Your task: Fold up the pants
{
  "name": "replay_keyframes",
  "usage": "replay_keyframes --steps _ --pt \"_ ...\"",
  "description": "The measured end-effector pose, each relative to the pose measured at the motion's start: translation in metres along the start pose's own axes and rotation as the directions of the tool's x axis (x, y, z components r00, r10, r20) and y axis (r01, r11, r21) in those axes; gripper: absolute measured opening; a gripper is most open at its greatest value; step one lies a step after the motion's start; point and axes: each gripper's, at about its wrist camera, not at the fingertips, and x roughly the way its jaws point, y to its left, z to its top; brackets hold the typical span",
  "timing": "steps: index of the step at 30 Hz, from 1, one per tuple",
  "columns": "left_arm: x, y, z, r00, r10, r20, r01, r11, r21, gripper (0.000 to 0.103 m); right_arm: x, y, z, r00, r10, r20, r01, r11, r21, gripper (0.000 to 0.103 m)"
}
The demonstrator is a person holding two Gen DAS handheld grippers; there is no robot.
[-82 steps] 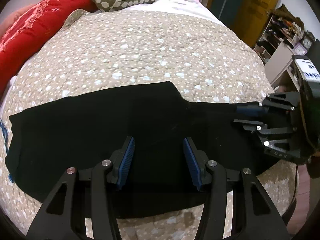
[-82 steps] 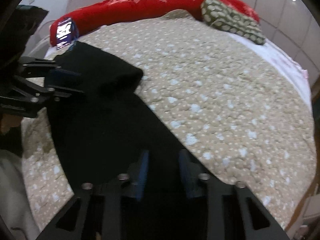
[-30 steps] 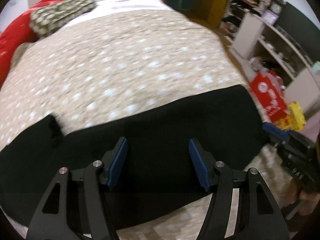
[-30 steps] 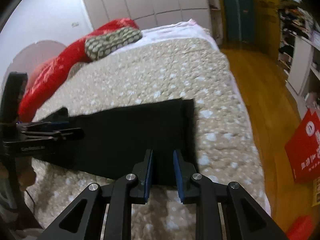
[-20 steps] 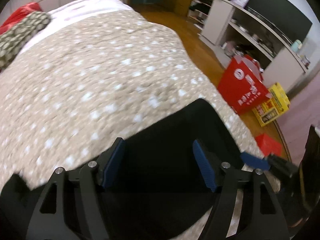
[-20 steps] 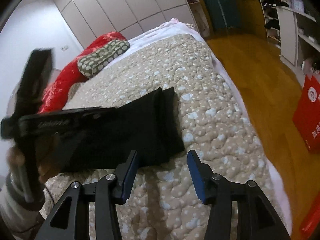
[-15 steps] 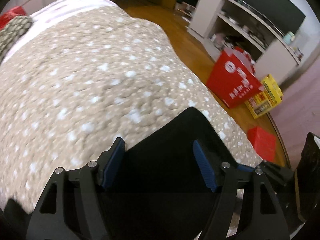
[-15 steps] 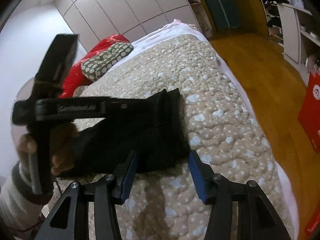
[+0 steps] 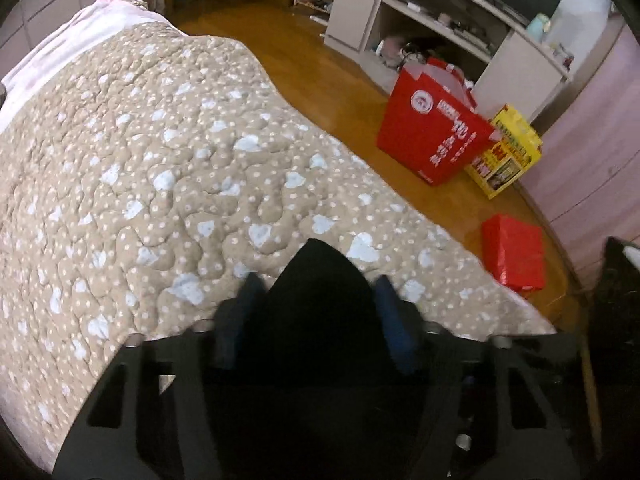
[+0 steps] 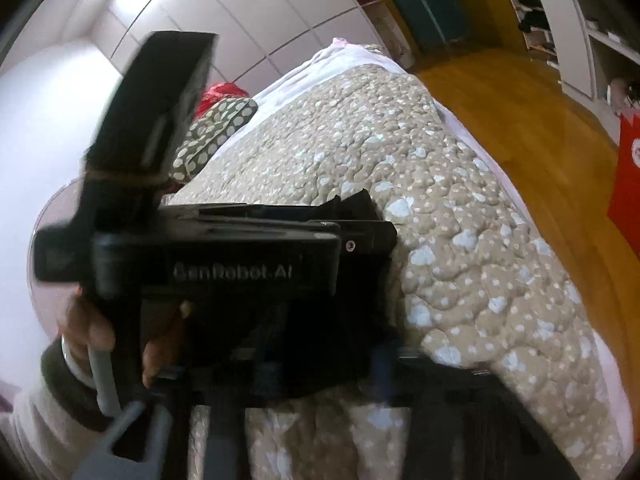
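Since 0.5 s ago the left gripper (image 9: 316,308) is sitting lower, its 2 blue pads now spread on either side of a peaked corner of the soft black pants (image 9: 320,292), not visibly clamping it. The pants are lying at the near edge of the puffy, heart-dotted beige quilt (image 9: 160,160). The right gripper (image 10: 320,364) is blurring behind the left tool's matte black body; its grip cannot be told.
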Motion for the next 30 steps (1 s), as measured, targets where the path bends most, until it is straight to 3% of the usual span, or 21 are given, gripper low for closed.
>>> replay_keyframes --steps 2,4,6,10,14,18,21,23,24,26,27,30 --pt "-0.009 0.007 -0.002 0.999 -0.049 0.011 0.049 0.998 -0.036 0.028 0.0 0.005 0.004 1.0 0.008 0.013 -0.008 1.0 0.003 0.013" --pt "-0.028 0.017 -0.004 0.993 -0.108 0.044 0.112 0.99 -0.082 0.025 -0.005 0.02 0.009 0.999 0.009 0.031 -0.008 0.999 -0.038 0.011" --pt "-0.057 0.024 -0.008 0.988 -0.12 0.099 0.13 0.986 -0.105 0.025 -0.012 0.043 0.015 0.999 0.018 0.045 -0.013 0.995 -0.102 0.011" --pt "-0.127 0.045 -0.029 0.975 -0.079 0.207 0.112 0.982 -0.153 0.025 -0.025 0.096 0.026 0.994 0.082 0.073 -0.064 0.972 -0.228 0.011" --pt "-0.182 0.093 -0.078 0.965 0.007 0.263 0.073 0.954 -0.292 0.025 -0.018 0.152 0.02 0.984 0.176 0.041 -0.153 0.933 -0.326 0.011" --pt "-0.202 0.144 -0.143 0.962 0.143 0.231 -0.024 0.891 -0.453 0.025 0.021 0.206 -0.009 0.97 0.232 -0.072 -0.241 0.884 -0.401 0.011" --pt "-0.201 0.168 -0.184 0.964 0.206 0.167 -0.087 0.839 -0.537 0.025 0.071 0.24 -0.041 0.955 0.216 -0.202 -0.287 0.845 -0.452 0.011" --pt "-0.202 0.173 -0.202 0.959 0.245 0.141 -0.124 0.812 -0.57 0.025 0.095 0.255 -0.058 0.937 0.175 -0.302 -0.308 0.82 -0.482 0.024" --pt "-0.202 0.173 -0.209 0.955 0.265 0.135 -0.141 0.804 -0.578 0.025 0.101 0.259 -0.063 0.923 0.166 -0.348 -0.331 0.805 -0.493 0.035" --pt "-0.206 0.168 -0.218 0.947 0.292 0.134 -0.165 0.801 -0.575 0.025 0.086 0.263 -0.063 0.89 0.208 -0.406 -0.405 0.771 -0.491 0.035" --pt "-0.207 0.165 -0.219 0.944 0.302 0.136 -0.176 0.805 -0.567 0.025 0.07 0.261 -0.057 0.887 0.247 -0.39 -0.428 0.757 -0.494 0.035" --pt "-0.207 0.155 -0.222 0.938 0.314 0.149 -0.185 0.813 -0.552 0.025 0.025 0.239 -0.027 0.958 0.208 -0.2 -0.284 0.793 -0.539 0.035"
